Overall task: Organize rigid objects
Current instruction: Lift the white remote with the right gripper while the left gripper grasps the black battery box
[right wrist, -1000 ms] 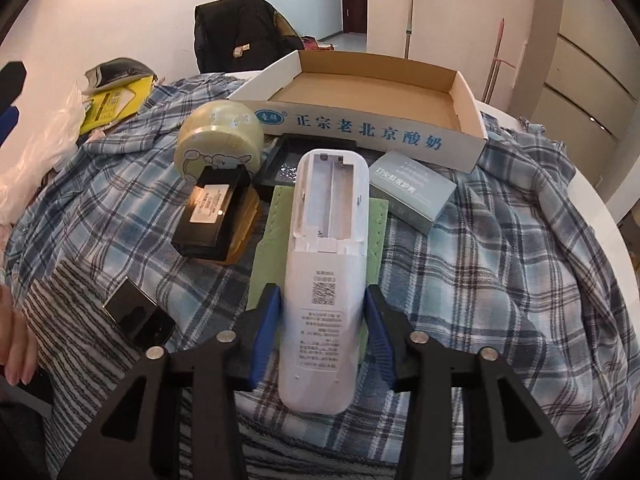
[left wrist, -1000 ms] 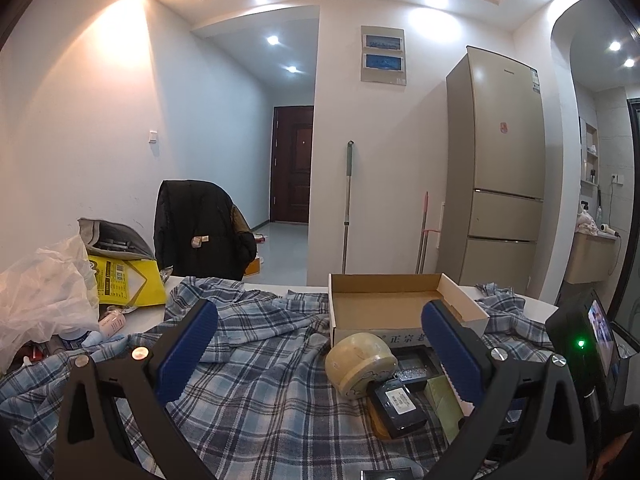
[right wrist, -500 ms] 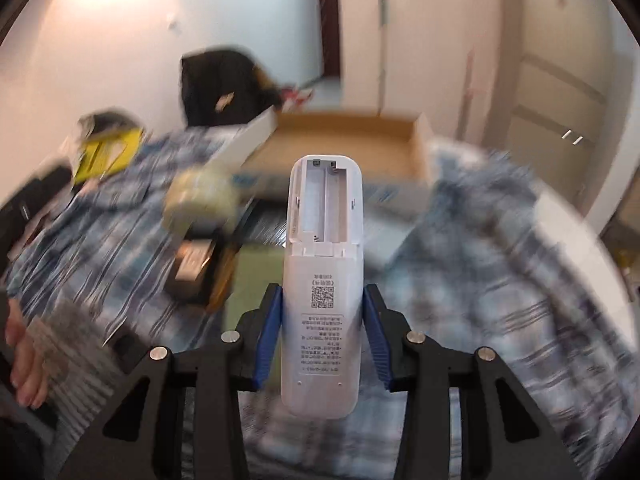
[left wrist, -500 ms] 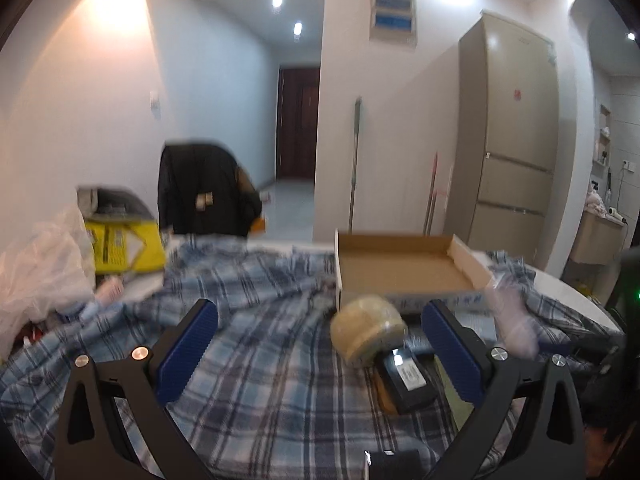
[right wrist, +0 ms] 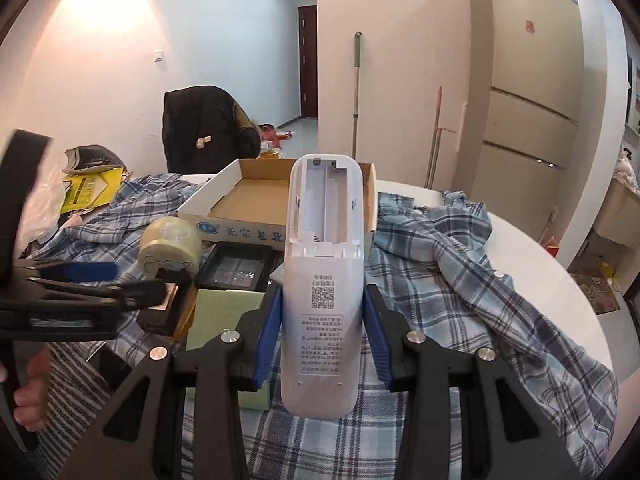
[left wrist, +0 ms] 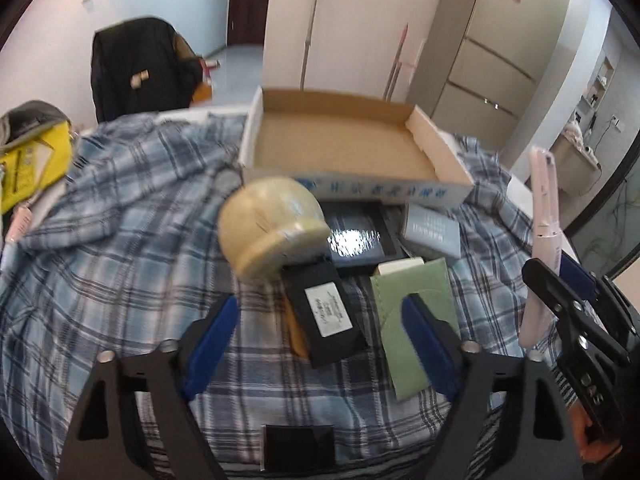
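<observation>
Lifted, smooth white remote (right wrist: 322, 276) stays clamped in right hand-held gripper (right wrist: 323, 336); left's jaws narrowing, empty.

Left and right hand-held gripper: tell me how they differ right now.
The right hand-held gripper is clamped on the white remote, raised off the cloth; the left hand-held gripper holds nothing, its jaws just closing around the black box. The right's jaws stand narrower than the left's. Both have blue pads and black frames.

Left claw (left wrist: 320, 322): matte black plastic frame with triangular cut-outs, silver round screws at the joints, long blue rubber pads on both fingers (left wrist: 212, 338). Right claw (right wrist: 322, 334): same black frame, silver screws, blue pads; its side, seen from the left wrist camera, carries embossed lettering.
</observation>
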`<state>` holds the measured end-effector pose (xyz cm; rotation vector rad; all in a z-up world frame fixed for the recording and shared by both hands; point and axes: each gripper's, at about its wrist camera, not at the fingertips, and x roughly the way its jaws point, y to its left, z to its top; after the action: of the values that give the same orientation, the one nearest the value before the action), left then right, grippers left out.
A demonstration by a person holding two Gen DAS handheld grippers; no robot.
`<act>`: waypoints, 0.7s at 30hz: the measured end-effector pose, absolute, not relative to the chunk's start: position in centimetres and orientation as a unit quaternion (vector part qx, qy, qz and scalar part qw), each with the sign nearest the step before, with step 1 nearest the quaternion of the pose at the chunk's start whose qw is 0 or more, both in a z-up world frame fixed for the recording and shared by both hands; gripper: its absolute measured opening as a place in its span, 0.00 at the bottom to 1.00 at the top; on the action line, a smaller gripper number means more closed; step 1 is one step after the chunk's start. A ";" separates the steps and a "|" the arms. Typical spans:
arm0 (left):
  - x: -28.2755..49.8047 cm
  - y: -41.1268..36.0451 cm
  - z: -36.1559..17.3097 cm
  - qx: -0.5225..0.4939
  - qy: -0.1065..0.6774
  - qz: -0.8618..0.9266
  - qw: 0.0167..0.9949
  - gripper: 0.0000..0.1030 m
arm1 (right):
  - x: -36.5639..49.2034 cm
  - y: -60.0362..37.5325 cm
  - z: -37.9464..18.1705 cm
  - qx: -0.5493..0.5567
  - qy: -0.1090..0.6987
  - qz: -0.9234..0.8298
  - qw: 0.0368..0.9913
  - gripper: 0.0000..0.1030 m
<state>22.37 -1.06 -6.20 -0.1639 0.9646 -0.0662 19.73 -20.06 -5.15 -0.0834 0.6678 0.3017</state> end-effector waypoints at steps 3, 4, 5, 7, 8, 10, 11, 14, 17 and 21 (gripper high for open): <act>23.4 -1.7 -7.4 -0.077 0.493 -0.041 0.866 0.71 | 19.8 -20.4 -5.6 -0.031 0.338 0.153 0.928 0.39; 23.7 -1.9 -7.6 -0.073 0.501 -0.039 0.862 0.69 | 19.9 -20.4 -5.7 -0.030 0.340 0.152 0.928 0.39; 23.9 -2.0 -7.8 -0.069 0.504 -0.035 0.860 0.64 | 19.9 -20.5 -5.8 -0.029 0.341 0.150 0.927 0.39; 24.1 -1.8 -8.2 -0.064 0.510 -0.021 0.857 0.61 | 19.9 -20.5 -5.9 -0.028 0.343 0.150 0.927 0.39; 24.3 -1.7 -8.4 -0.065 0.512 -0.016 0.856 0.59 | 19.9 -20.5 -5.9 -0.028 0.344 0.150 0.927 0.39; 24.4 -1.4 -8.8 -0.072 0.518 -0.019 0.852 0.52 | 19.9 -20.5 -6.0 -0.028 0.343 0.149 0.927 0.39; 24.4 -1.3 -8.9 -0.077 0.519 -0.024 0.851 0.41 | 19.9 -20.5 -6.0 -0.028 0.345 0.146 0.927 0.39; 24.0 -0.9 -8.9 -0.084 0.520 -0.032 0.850 0.36 | 20.4 -20.7 -6.6 -0.021 0.358 0.139 0.923 0.38; 23.2 -0.4 -8.8 -0.088 0.516 -0.041 0.851 0.36 | 20.8 -21.0 -6.9 -0.010 0.370 0.142 0.918 0.39; 21.3 0.4 -7.6 -0.076 0.491 -0.047 0.866 0.36 | 20.4 -20.9 -6.3 -0.018 0.357 0.138 0.924 0.39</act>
<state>21.30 0.36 -7.61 -0.1582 1.0291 -0.0982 20.36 -20.92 -6.27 -0.0369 0.7328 0.2834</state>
